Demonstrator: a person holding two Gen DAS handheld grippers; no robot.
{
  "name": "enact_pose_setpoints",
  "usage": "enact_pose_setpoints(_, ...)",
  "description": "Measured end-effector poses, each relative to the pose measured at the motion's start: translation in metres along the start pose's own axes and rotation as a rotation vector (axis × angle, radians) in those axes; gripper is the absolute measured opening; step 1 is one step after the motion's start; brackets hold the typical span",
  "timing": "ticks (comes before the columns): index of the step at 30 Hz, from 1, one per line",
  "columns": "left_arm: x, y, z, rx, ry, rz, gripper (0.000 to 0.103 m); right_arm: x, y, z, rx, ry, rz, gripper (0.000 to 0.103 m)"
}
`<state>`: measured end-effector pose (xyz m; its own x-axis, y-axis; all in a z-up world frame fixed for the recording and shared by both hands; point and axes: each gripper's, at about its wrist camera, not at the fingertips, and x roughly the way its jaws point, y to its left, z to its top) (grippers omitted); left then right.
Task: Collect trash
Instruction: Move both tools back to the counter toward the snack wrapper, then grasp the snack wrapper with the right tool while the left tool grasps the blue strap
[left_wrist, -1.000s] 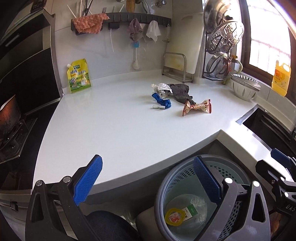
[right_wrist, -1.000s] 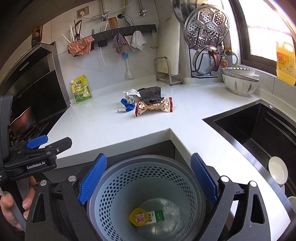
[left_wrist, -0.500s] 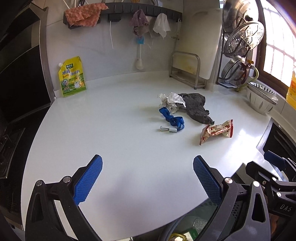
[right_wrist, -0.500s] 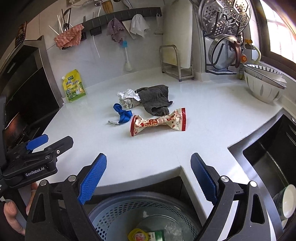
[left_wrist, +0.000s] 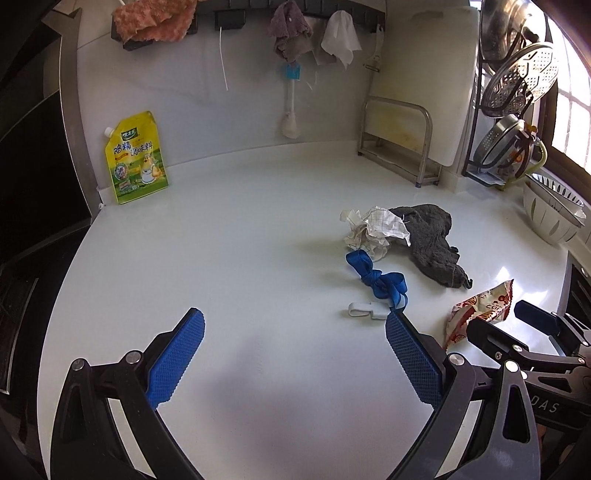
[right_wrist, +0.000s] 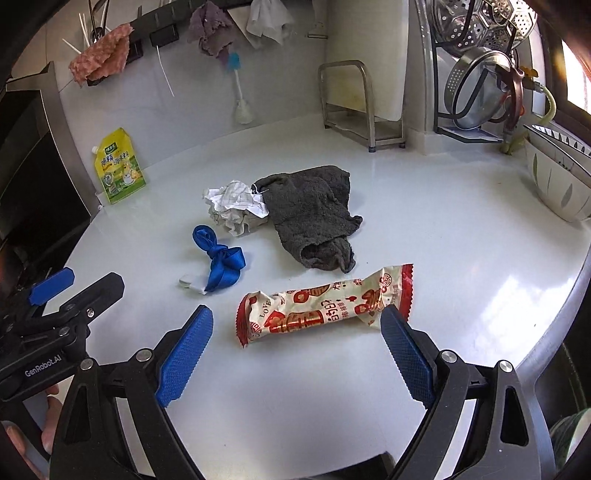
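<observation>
The right gripper (right_wrist: 295, 350) is being held with its jaws wide apart, framing the red-and-cream snack wrapper (right_wrist: 325, 304) lying flat on the white counter (right_wrist: 461, 229), presumably so it can be pinched. The left gripper (left_wrist: 293, 356) is likewise being kept spread and empty, near the blue ribbon (left_wrist: 376, 278), crumpled paper (left_wrist: 375, 229) and grey rag (left_wrist: 432, 242).

Wrapper (right_wrist: 325, 306) nearest, towel (right_wrist: 314, 214) behind (paper (right_wrist: 236, 206), ribbon (right_wrist: 219, 258) leftward)

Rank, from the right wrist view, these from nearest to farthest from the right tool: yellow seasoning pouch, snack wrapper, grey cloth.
1. Snack wrapper, right at the open right tool.
2. Grey cloth, mid-counter behind it.
3. Yellow seasoning pouch, far left against the wall.
</observation>
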<state>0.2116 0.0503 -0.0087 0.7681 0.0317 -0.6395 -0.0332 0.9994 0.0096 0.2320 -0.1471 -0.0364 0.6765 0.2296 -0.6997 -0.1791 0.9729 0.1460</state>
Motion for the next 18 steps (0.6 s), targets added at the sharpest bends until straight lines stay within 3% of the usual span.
enact_pose_setpoints(3, 0.005, 0.0, 0.001, -0.009, 0.013, -0.009, 0.097, 0.015, 0.004, 0.002, -0.03, 0.036, -0.052, 0.088)
enact_pose_setpoints(9, 0.01, -0.002, 0.002, -0.003, 0.016, -0.009, 0.097, 0.028, 0.0, 0.004, -0.024, 0.053, -0.051, 0.084)
enact_pose_setpoints(11, 0.012, -0.004, 0.002, -0.001, 0.02, -0.01, 0.097, 0.032, -0.002, 0.003, -0.023, 0.072, -0.041, 0.061)
enact_pose_setpoints(13, 0.014, -0.006, 0.001, 0.0, 0.023, -0.012, 0.097, 0.032, -0.002, 0.003, -0.03, 0.068, -0.046, 0.056)
enact_pose_setpoints(17, 0.016, -0.013, 0.001, 0.014, 0.024, -0.008, 0.097, 0.032, -0.005, 0.004, -0.023, 0.069, -0.017, 0.027)
enact_pose_setpoints(18, 0.017, -0.015, 0.001, 0.019, 0.023, -0.006, 0.097, 0.031, -0.007, 0.004, -0.02, 0.066, -0.009, 0.025)
